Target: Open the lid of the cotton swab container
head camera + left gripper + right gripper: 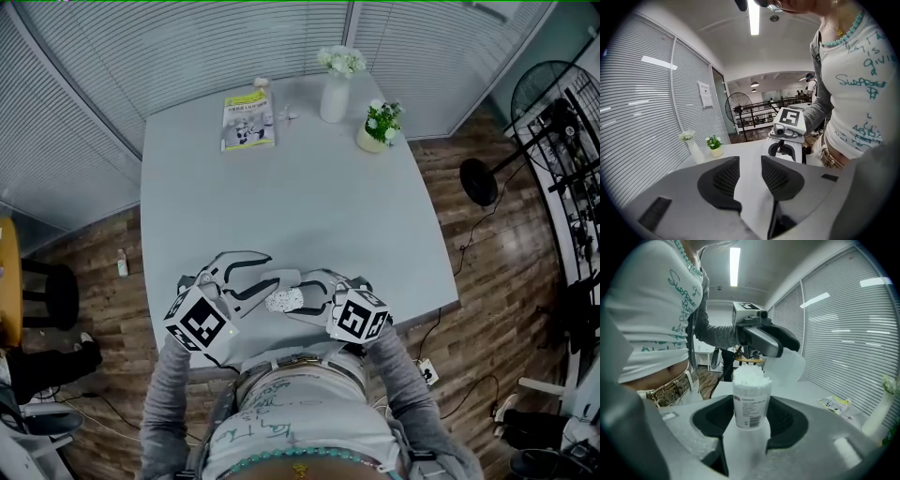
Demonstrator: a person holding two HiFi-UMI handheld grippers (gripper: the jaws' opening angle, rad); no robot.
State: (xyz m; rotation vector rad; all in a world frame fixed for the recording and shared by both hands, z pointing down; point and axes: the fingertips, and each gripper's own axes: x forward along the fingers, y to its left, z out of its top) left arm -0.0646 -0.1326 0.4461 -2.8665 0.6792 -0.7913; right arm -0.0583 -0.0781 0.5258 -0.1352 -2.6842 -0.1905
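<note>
The cotton swab container [750, 401], a clear tub with a printed label, is packed with white swabs and its top is uncovered. My right gripper [750, 414] is shut on its sides and holds it upright just above the table's [281, 197] near edge. Its translucent lid [787, 367] stands tilted behind the rim, right under a finger [768, 338] of my left gripper. In the head view my left gripper [272, 267] reaches in from the left toward the container [281, 300] held by my right gripper [289, 303]. A bare gap shows between the left gripper's [750, 161] pads.
At the table's far end stand a white vase with flowers [335, 94], a small potted plant [380, 127] and a booklet [248, 120]. A floor fan [483, 178] stands right of the table. The person's body is close behind both grippers.
</note>
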